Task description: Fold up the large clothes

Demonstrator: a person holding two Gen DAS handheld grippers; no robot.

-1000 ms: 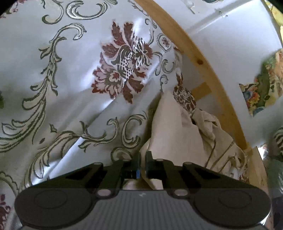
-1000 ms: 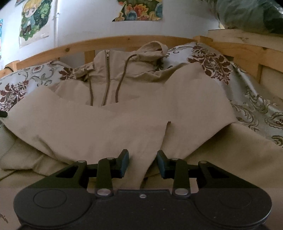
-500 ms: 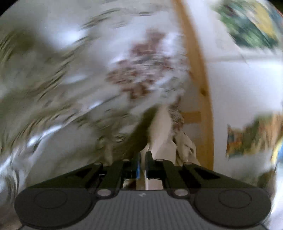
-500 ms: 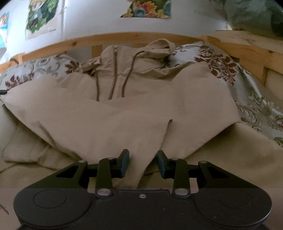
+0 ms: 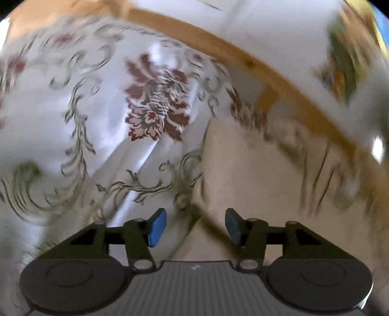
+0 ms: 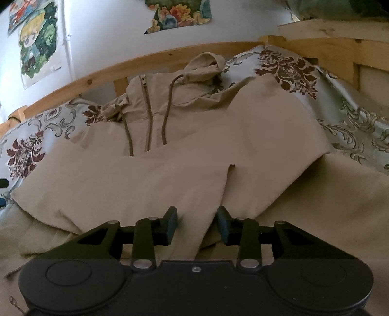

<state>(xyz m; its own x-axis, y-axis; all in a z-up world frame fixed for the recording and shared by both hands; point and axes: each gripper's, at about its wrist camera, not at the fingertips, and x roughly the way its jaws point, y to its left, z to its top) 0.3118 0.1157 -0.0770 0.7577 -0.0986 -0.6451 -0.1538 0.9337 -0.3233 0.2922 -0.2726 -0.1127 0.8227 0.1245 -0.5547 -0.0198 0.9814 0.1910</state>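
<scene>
A beige hooded jacket (image 6: 170,175) lies spread on the bed, its hood (image 6: 204,65) and zipper (image 6: 147,116) towards the headboard, with both sleeves folded across the front. My right gripper (image 6: 197,226) hovers low over the near sleeve end, jaws partly apart, the cloth running under and between the fingers without being pinched. In the blurred left wrist view the jacket's side edge (image 5: 255,175) lies on the floral bedspread (image 5: 97,109). My left gripper (image 5: 195,227) is opening, blue pads apart, that edge loose between them.
The bedspread (image 6: 352,136), silver with dark red flowers, covers the bed on both sides of the jacket. A wooden bed rail (image 6: 145,63) runs along the white wall behind, also seen as the rail (image 5: 279,80) on the left side. Posters (image 6: 180,14) hang above.
My left gripper was shut on the jacket's edge and has let it go, rolling and shifting as it opened. The right gripper has stayed in place, its view tilting slightly.
</scene>
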